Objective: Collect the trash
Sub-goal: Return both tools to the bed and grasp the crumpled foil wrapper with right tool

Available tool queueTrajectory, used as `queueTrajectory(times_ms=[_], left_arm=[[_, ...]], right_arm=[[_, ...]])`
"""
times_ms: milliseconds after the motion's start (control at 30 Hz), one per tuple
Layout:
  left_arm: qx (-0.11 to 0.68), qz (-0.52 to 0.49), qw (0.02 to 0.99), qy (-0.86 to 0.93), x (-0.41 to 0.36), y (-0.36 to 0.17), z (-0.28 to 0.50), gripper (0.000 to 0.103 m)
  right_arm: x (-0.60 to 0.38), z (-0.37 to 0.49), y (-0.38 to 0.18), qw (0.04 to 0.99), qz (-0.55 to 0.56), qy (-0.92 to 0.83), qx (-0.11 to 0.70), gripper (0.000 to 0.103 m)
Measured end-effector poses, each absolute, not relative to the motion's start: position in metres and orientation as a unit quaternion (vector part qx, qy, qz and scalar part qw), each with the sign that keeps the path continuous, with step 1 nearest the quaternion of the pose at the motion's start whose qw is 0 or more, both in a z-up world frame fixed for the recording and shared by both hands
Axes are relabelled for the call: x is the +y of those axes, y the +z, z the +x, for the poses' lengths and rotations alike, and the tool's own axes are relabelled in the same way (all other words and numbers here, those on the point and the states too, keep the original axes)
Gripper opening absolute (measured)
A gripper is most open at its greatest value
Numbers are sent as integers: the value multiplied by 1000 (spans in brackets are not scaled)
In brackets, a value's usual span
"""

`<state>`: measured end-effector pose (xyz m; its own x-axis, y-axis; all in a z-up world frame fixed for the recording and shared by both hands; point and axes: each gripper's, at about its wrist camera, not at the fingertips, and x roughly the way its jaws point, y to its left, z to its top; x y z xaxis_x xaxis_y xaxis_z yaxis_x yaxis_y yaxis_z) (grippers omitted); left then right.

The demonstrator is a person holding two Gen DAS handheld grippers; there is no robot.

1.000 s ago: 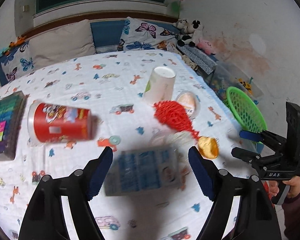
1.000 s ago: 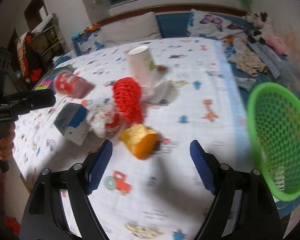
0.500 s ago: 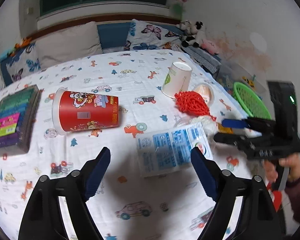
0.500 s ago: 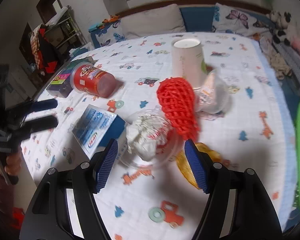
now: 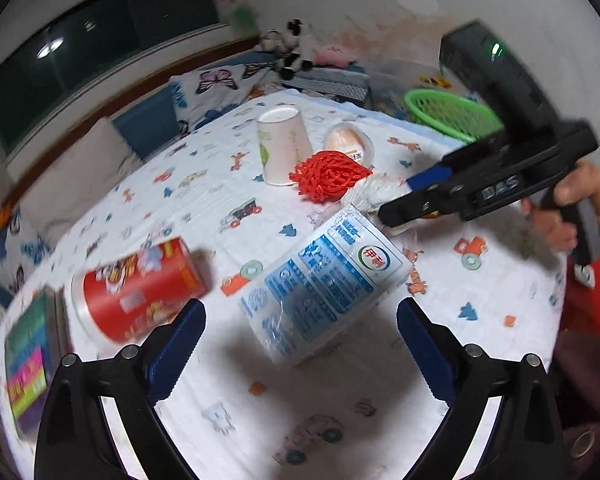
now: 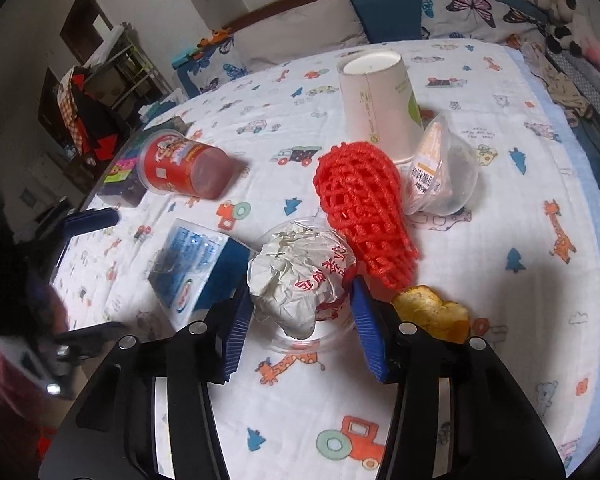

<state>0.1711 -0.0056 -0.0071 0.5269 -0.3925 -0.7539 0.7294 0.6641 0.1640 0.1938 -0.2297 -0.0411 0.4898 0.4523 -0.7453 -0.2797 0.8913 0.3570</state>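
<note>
At the bottom centre of the right wrist view, the right gripper (image 6: 302, 312) has its blue pads either side of a crumpled white paper wrapper (image 6: 300, 276) that sits in a clear plastic lid or dish (image 6: 324, 338). The jaws stand narrowed around the wad, but whether they press it yet I cannot tell. To do this grab well, I would close on the paper's thick middle and keep the pads clear of the slippery dish rim, so the wad lifts without dragging the dish along.

Just right of the pads lies an orange peel (image 6: 432, 312); above it, a red foam fruit net (image 6: 364, 208) leans across the centre. At lower left of centre is a blue-and-white milk carton (image 6: 196, 268).

In the left wrist view, the left gripper (image 5: 300, 344) hovers with jaws wide apart, empty, over that carton (image 5: 324, 284).

Farther up the frame lie a red snack can (image 6: 184, 166) on its side, an upturned paper cup (image 6: 376, 100) and a clear bag (image 6: 440, 172). The green basket (image 5: 452, 114), at upper right of the left view, is well apart from the wrapper.
</note>
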Motion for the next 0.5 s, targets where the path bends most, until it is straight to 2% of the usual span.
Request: queueTrajectory(times_ms=[500], left_arm=[[328, 325, 775, -432, -33, -17, 187, 95]], right_arm=[[-267, 164, -10, 875, 87, 172, 444, 50]])
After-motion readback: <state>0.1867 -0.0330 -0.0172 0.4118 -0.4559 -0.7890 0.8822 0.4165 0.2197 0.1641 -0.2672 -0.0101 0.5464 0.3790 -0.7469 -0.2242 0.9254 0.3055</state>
